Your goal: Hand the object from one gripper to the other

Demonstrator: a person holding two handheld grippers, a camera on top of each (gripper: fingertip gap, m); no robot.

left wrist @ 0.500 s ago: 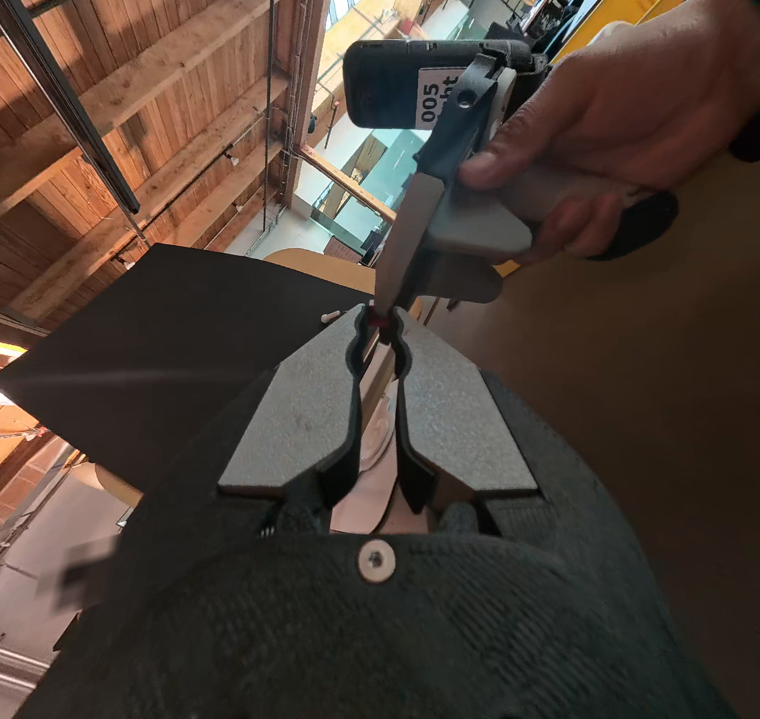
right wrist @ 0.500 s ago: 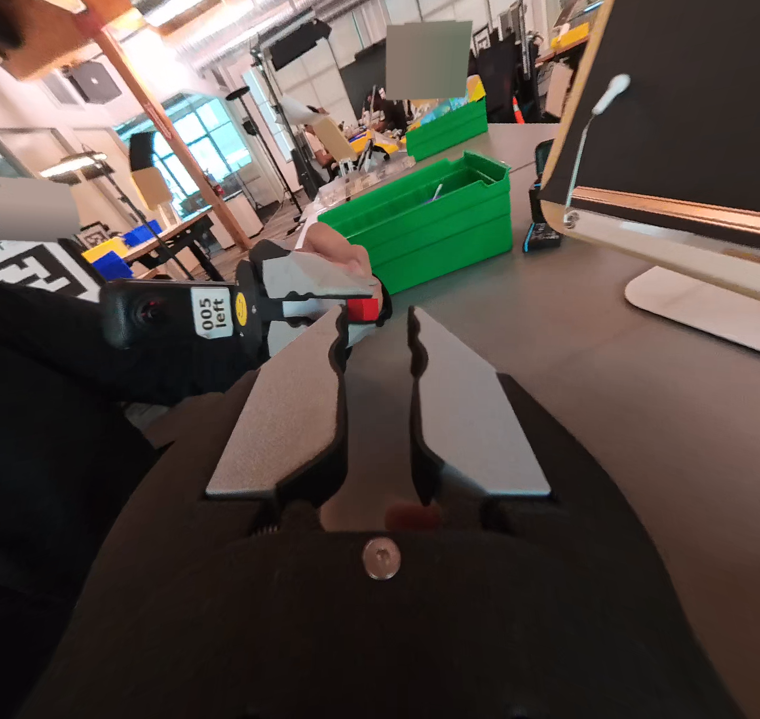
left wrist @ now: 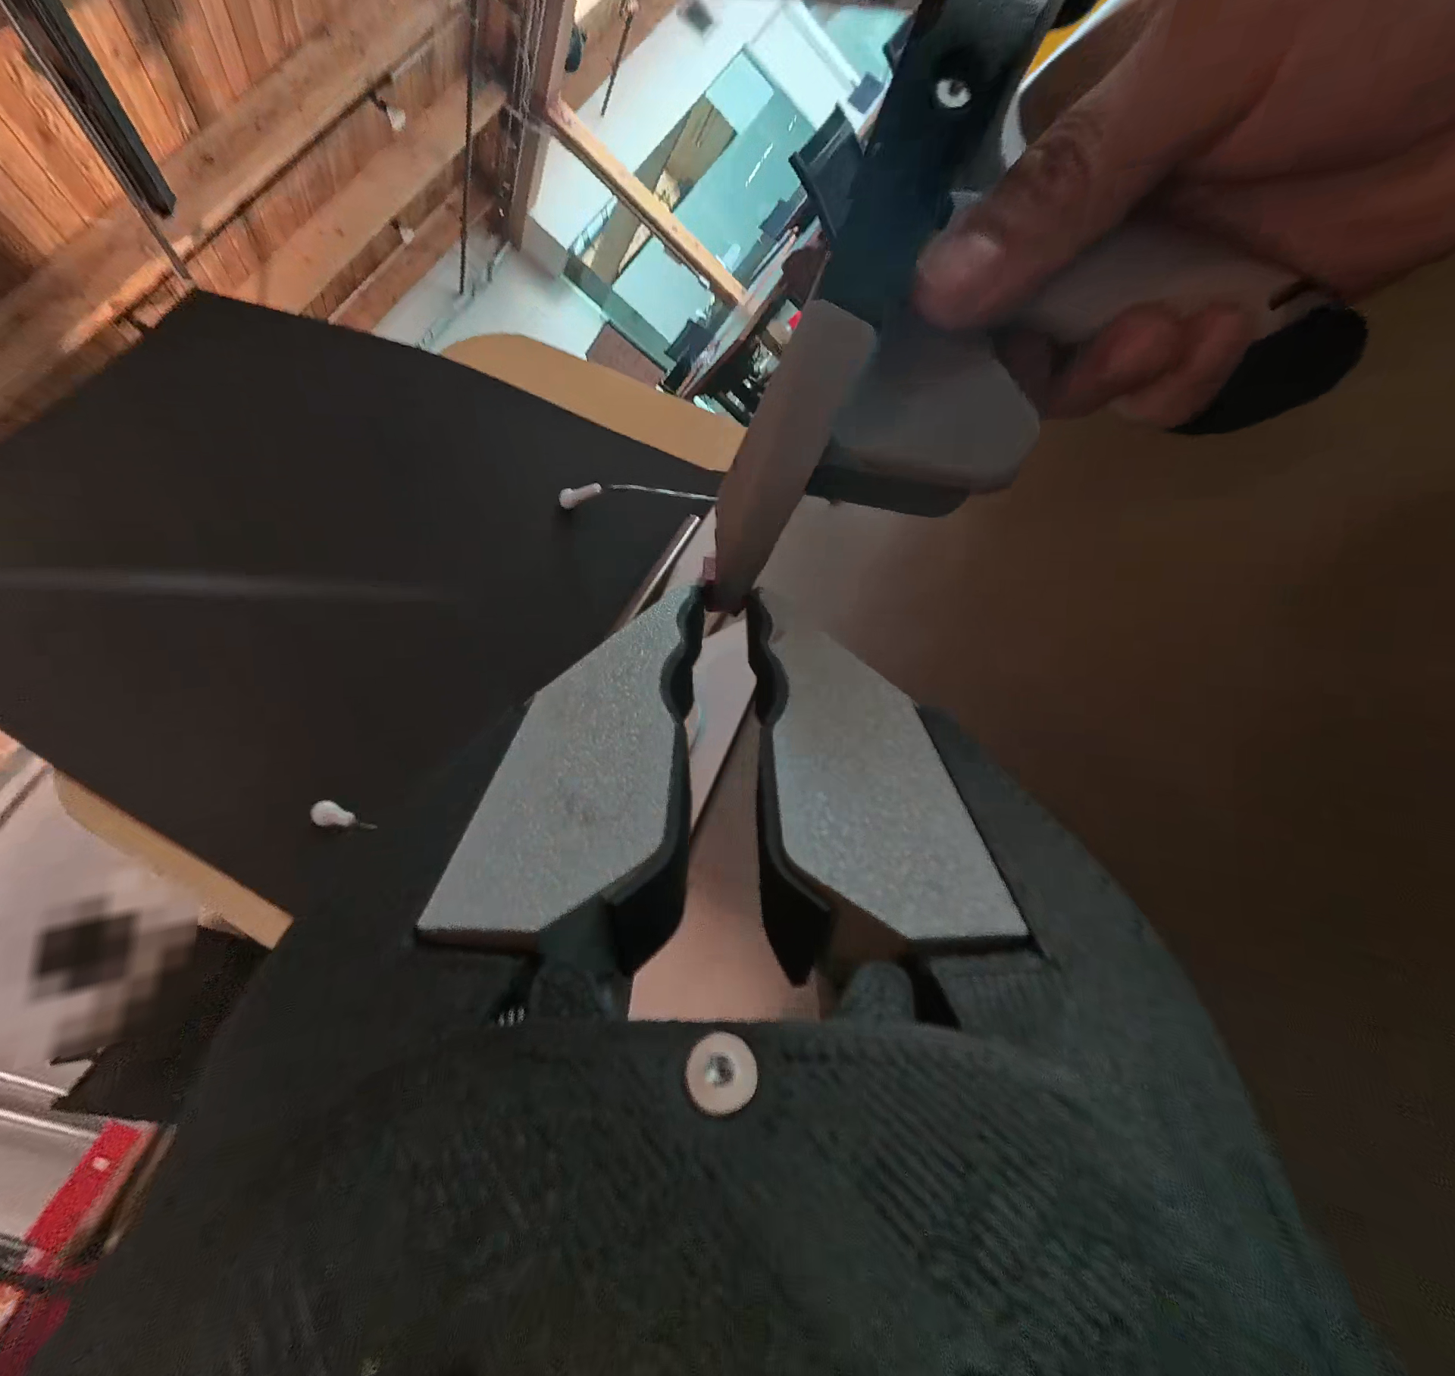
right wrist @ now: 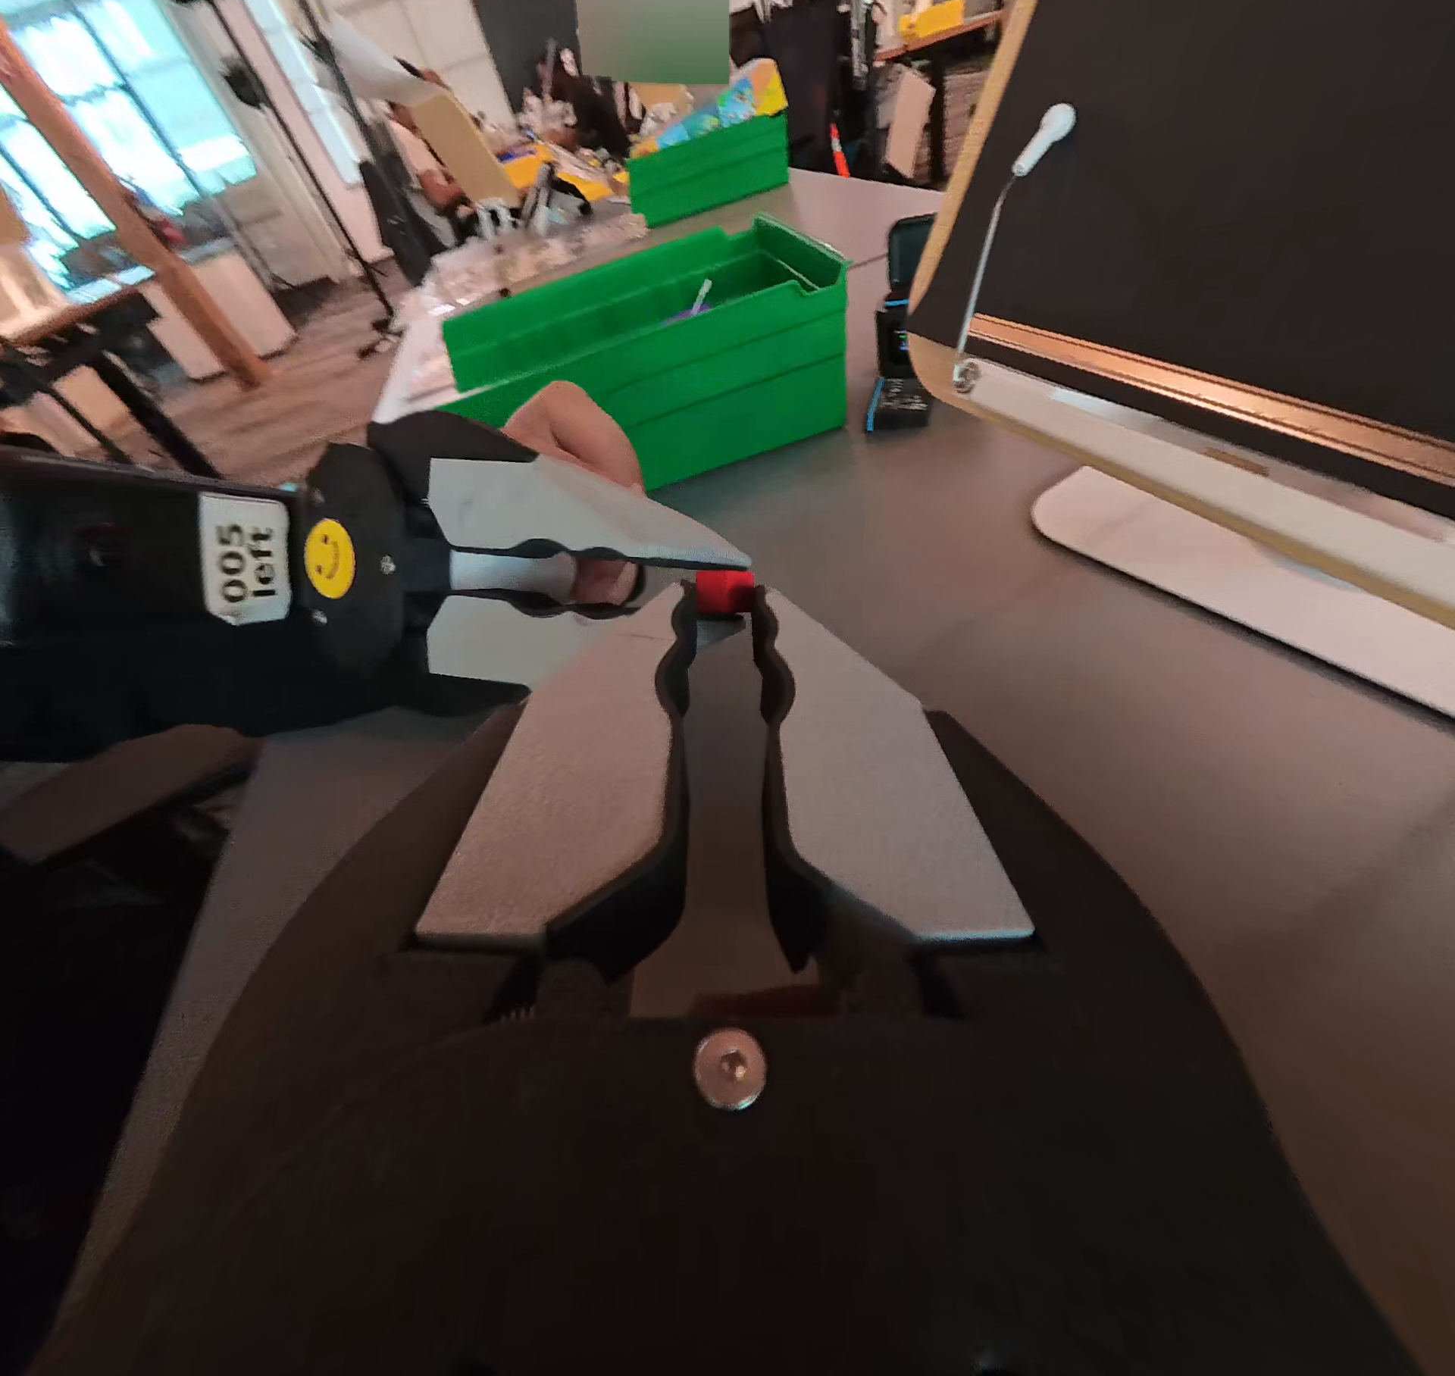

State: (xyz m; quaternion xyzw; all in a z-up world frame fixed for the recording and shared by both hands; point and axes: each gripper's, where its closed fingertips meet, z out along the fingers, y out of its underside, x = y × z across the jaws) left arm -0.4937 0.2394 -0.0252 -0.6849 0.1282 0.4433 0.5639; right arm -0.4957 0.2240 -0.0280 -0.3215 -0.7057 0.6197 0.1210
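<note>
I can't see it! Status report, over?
Left gripper shut on red block. Right gripper flanks it, grip unclear. Nothing in the way.

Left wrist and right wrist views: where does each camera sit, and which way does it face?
Left wrist view: on the left gripper, tilted up at a wooden beamed ceiling; its grey fingers and the person's right hand show.
Right wrist view: on the right gripper, facing across a grey table toward stacked green plastic bins; its own fingers show.
Shared: small red cube at both grippers' tips, and a black board.
</note>
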